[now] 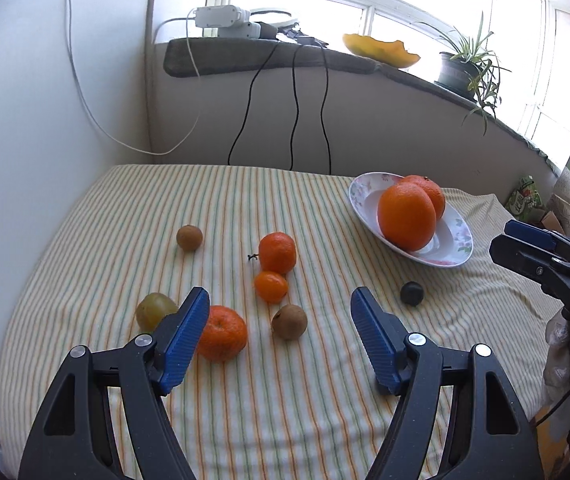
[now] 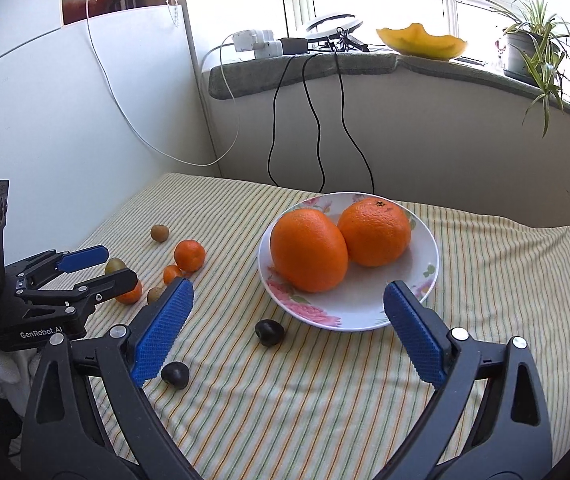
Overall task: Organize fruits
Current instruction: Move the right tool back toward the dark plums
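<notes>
Left tool gaping wide, gripping nothing, hovering over tangerines and small brown fruits lying on striped surface. Right tool likewise spread empty, facing plate bearing two oranges.

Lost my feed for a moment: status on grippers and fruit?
Left gripper and right gripper open, empty. Two oranges on plate; small fruit loose on cloth. Nothing blocking.

— Where are my cameras?
— Both ride low over the tabletop, tilted toward the far window edge.
— Overlap?
— My two views share the plate, mid-cloth fruit.
</notes>
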`<state>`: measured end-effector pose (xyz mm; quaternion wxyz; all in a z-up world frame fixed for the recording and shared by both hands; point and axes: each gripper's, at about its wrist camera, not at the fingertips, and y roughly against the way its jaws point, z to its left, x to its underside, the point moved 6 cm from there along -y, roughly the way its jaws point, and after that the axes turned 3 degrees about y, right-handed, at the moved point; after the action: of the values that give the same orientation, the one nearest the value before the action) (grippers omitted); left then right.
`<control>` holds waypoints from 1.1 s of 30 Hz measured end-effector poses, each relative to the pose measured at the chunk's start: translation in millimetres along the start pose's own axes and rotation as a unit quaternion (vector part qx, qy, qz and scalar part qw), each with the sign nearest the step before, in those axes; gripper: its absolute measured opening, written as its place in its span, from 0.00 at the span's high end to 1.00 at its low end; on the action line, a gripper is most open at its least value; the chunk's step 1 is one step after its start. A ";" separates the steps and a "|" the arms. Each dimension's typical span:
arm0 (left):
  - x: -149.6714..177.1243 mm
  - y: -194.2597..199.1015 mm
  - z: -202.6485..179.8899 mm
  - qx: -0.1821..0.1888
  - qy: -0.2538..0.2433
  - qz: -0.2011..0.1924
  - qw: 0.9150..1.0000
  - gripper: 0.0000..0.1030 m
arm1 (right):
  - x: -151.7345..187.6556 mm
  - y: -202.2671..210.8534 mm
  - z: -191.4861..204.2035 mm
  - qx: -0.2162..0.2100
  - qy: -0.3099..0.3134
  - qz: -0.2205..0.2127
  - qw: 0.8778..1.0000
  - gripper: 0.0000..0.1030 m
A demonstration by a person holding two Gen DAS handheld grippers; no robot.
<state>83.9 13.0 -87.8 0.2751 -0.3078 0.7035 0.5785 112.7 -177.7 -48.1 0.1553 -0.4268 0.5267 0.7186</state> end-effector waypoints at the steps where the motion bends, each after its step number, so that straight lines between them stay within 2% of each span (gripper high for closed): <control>1: 5.0 1.4 6.5 -0.004 0.007 0.002 1.000 0.29 | 2.9 0.7 2.5 -0.005 -0.002 0.001 1.000 0.07; 2: 9.6 2.6 12.6 -0.006 0.015 0.005 1.000 0.29 | 5.9 1.3 4.6 -0.010 -0.004 0.001 1.000 0.09; 7: 23.5 0.8 32.7 -0.005 0.047 0.019 0.999 0.42 | 23.4 -1.1 20.1 -0.038 -0.011 0.013 0.999 0.18; 9: 26.7 -2.7 36.1 -0.001 0.057 0.024 0.998 0.44 | 31.6 -6.7 29.2 -0.048 -0.008 0.025 0.999 0.27; 12: 30.3 -7.5 35.3 0.005 0.060 0.031 0.998 0.53 | 42.1 -17.1 42.9 -0.060 0.003 0.043 0.997 0.36; 17: 27.2 -18.1 38.5 0.002 0.066 0.037 0.997 0.53 | 55.4 -28.7 56.9 -0.074 0.013 0.065 0.995 0.48; 22: 23.1 -22.7 38.9 0.001 0.065 0.038 0.997 0.53 | 59.5 -36.5 67.9 -0.086 0.032 0.078 0.993 0.53; 26: 25.0 -26.2 41.9 -0.003 0.071 0.041 0.997 0.53 | 65.6 -43.0 75.7 -0.093 0.047 0.091 0.990 0.61; 33: 27.1 -32.9 43.0 -0.006 0.070 0.050 0.996 0.53 | 74.1 -46.0 86.7 -0.098 0.074 0.105 0.987 0.61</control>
<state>92.1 47.6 -136.8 0.1944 -0.3138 0.7318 0.5729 61.1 -99.1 -127.4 -0.0029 -0.4343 0.5057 0.7454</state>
